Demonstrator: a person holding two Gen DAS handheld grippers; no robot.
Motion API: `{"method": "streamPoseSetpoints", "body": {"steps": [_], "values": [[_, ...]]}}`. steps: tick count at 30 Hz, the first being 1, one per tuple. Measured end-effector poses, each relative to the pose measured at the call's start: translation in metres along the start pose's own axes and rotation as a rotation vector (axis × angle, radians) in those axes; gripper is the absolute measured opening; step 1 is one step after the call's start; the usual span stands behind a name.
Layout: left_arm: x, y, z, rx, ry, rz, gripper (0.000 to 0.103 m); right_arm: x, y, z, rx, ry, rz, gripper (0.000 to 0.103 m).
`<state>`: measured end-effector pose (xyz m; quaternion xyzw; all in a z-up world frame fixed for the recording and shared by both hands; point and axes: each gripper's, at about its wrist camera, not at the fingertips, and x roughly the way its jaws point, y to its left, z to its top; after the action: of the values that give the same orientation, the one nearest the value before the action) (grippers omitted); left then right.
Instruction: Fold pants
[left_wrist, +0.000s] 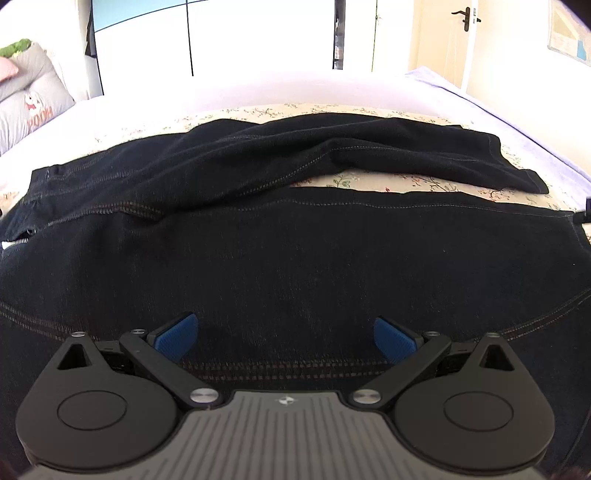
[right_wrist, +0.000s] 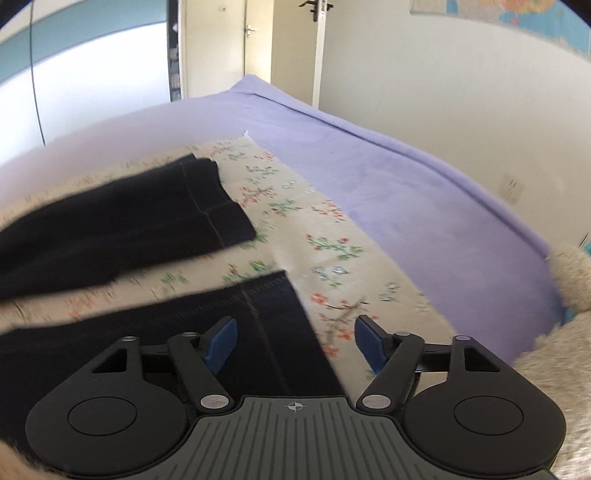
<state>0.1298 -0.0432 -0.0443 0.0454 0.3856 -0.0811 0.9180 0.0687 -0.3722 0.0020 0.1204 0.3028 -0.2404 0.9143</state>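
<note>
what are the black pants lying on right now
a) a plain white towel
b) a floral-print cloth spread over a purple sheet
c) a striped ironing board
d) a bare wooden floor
b: the black pants lie on a cream floral cloth, which itself is spread on the purple sheet; both leg ends rest on the flower print, with a strip of it showing between them.

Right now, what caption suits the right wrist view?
Open right gripper above the hem of dark pants on a floral cloth.
</note>
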Motion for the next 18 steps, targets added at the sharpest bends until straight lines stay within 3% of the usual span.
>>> {"method": "streamPoseSetpoints", "body": {"steps": [5,8,11,16,18], "values": [[0.012,-0.003,0.015,0.013,0.016,-0.002,0.103,0.007,0.006,0.016,0.051,-0.021,0.071,0.075],[0.022,-0.011,0.042,0.061,-0.002,-0.019,0.103,0.021,0.009,0.025,0.038,-0.019,0.133,0.075],[0.037,-0.026,0.08,0.119,-0.023,-0.041,0.103,0.036,0.006,0.035,0.031,-0.049,0.173,0.075],[0.085,-0.069,0.162,0.229,-0.027,-0.12,0.103,0.089,-0.018,0.035,0.246,-0.016,0.262,0.077],[0.109,-0.089,0.192,0.249,-0.012,-0.166,0.103,0.094,-0.013,0.04,0.216,-0.069,0.271,0.078]]}}
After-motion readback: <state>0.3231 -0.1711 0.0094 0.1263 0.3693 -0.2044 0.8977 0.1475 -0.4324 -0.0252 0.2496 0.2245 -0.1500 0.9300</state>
